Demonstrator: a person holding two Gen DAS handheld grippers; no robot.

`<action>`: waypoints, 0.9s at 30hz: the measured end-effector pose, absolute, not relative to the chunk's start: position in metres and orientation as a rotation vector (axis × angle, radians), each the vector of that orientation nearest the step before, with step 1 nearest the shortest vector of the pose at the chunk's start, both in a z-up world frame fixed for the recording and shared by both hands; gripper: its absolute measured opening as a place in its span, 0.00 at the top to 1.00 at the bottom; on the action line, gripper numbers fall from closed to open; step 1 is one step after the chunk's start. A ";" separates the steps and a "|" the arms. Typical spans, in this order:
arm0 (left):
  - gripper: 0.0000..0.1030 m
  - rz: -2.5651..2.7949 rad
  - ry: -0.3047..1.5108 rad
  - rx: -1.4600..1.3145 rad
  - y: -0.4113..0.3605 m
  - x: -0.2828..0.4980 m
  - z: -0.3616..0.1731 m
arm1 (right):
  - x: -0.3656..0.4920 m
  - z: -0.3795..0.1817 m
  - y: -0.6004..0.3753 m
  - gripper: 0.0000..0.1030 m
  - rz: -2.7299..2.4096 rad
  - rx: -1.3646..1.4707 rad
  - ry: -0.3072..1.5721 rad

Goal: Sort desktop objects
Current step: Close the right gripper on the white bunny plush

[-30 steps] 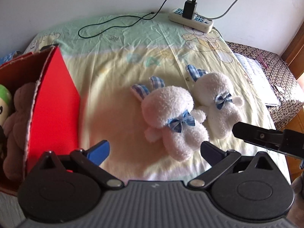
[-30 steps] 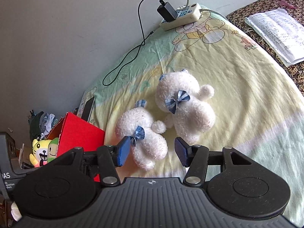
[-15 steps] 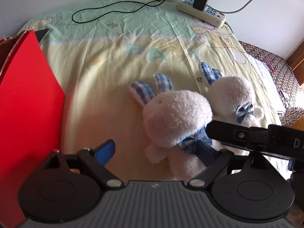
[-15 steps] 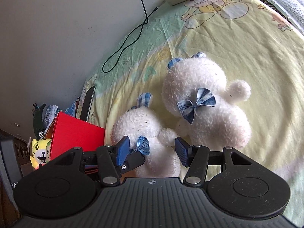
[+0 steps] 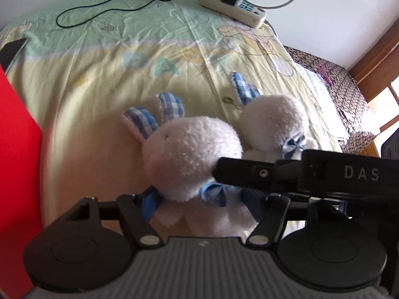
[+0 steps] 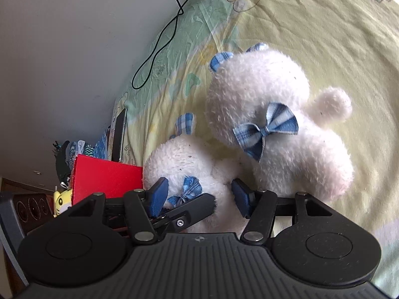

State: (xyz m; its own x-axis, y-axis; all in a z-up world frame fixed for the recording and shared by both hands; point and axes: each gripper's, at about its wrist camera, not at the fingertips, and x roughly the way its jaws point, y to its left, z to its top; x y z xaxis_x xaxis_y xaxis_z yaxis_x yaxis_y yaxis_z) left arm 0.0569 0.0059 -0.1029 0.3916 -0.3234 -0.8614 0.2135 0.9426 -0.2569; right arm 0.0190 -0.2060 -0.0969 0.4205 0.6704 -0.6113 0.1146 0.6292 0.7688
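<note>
The left tool point(image 5: 202, 204) is closing around the nearer plush rabbit point(image 5: 192, 159), which is lying on the bed sheet point(image 5: 99, 87) with its checked ears pointing away; the blue pads are flanking its neck at the bow, though firm contact cannot be told. The right tool point(image 6: 199, 196) is standing partly open, straddling that same rabbit's body, its pads not pressing. The second plush rabbit point(image 6: 274, 114) is lying just beyond, touching the first. The red box point(image 5: 17, 149) is sitting to the left, so the left hand seems nearer for the carry.
</note>
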 end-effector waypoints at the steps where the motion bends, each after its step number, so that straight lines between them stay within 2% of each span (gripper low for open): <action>1: 0.29 -0.336 1.110 -0.082 0.001 0.054 -0.102 | 0.017 -0.097 -0.205 0.43 0.411 0.851 1.113; 11: 0.30 -0.419 1.073 0.003 -0.009 0.014 -0.077 | -0.013 -0.081 -0.196 0.45 0.453 0.803 1.157; 18: 0.29 -0.493 1.125 -0.026 -0.007 -0.030 -0.080 | -0.052 -0.083 -0.192 0.44 0.490 0.741 1.248; 22: 0.24 -0.534 1.145 -0.002 -0.010 -0.052 -0.084 | -0.065 -0.092 -0.190 0.43 0.490 0.746 1.304; 24: 0.23 -0.528 1.151 0.006 -0.009 -0.055 -0.085 | -0.070 -0.091 -0.196 0.43 0.475 0.761 1.291; 27: 0.18 -0.495 1.125 -0.002 -0.001 -0.056 -0.080 | -0.071 -0.081 -0.204 0.42 0.475 0.772 1.245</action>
State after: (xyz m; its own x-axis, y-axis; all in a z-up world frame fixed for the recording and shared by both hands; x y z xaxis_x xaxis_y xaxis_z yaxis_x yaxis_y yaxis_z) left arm -0.0555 -0.0006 -0.0804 0.3349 -0.3799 -0.8623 0.3783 0.8923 -0.2462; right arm -0.0710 -0.2036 -0.0813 0.2746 0.7011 -0.6580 0.0844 0.6641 0.7428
